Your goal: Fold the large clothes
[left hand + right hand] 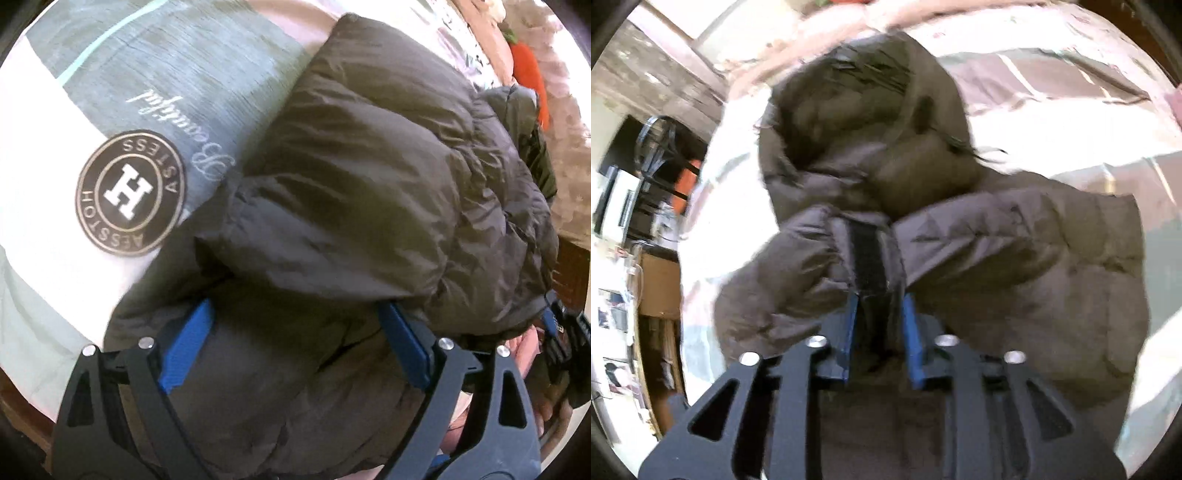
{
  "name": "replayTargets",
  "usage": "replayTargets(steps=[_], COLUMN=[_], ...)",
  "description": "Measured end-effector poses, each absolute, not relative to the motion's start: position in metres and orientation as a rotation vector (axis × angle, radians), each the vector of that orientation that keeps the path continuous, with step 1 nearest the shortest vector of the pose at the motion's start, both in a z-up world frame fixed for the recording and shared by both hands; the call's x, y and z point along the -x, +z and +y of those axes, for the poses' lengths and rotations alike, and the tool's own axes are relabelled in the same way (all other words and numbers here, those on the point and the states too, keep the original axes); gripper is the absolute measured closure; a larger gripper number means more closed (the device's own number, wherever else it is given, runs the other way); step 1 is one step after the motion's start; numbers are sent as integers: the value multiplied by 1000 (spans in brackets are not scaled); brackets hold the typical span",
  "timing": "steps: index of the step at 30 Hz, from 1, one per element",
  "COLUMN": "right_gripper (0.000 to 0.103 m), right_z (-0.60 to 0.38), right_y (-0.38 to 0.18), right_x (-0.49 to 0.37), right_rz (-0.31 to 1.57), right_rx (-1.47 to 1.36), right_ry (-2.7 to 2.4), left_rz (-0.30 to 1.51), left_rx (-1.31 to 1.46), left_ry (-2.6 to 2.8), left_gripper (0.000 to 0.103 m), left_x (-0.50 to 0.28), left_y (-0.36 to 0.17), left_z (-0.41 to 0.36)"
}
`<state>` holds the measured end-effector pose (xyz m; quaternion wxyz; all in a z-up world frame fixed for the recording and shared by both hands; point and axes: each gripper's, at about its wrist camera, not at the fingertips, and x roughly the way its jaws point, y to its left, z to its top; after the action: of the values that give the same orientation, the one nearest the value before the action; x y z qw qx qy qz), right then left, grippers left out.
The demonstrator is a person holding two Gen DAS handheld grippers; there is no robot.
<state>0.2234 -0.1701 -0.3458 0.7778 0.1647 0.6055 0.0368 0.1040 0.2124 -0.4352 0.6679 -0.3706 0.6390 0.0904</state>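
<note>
A dark brown puffer jacket (369, 177) lies on a bed. In the left wrist view a sleeve is folded across its body. My left gripper (295, 314) is open, its blue fingers (192, 332) spread wide over the jacket's near edge, holding nothing. In the right wrist view the jacket (1015, 251) fills the middle, hood at the top. My right gripper (879, 299) is shut on the sleeve cuff (868, 251), which has a black strap down its middle.
The bedding (48, 122) is white and grey-green with a round black logo (129, 192) and script lettering. An orange carrot-shaped plush (528, 70) lies at the far right. In the right wrist view, a fan and shelves (653, 162) stand left of the bed.
</note>
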Motion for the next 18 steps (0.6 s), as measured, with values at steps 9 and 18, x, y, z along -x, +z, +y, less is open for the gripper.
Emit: replayTargets(steps=[9, 18], right_gripper=[12, 12], right_z=[-220, -138], right_y=[-384, -401], right_x=[-177, -278], right_rz=[1391, 1428], right_rx=[-572, -231], right_ry=[53, 107], left_rz=[1335, 1308], left_rx=[751, 680], left_ry=[291, 251], left_gripper=[11, 11], left_x=[-103, -140], left_y=[-394, -380], left_z=[216, 198])
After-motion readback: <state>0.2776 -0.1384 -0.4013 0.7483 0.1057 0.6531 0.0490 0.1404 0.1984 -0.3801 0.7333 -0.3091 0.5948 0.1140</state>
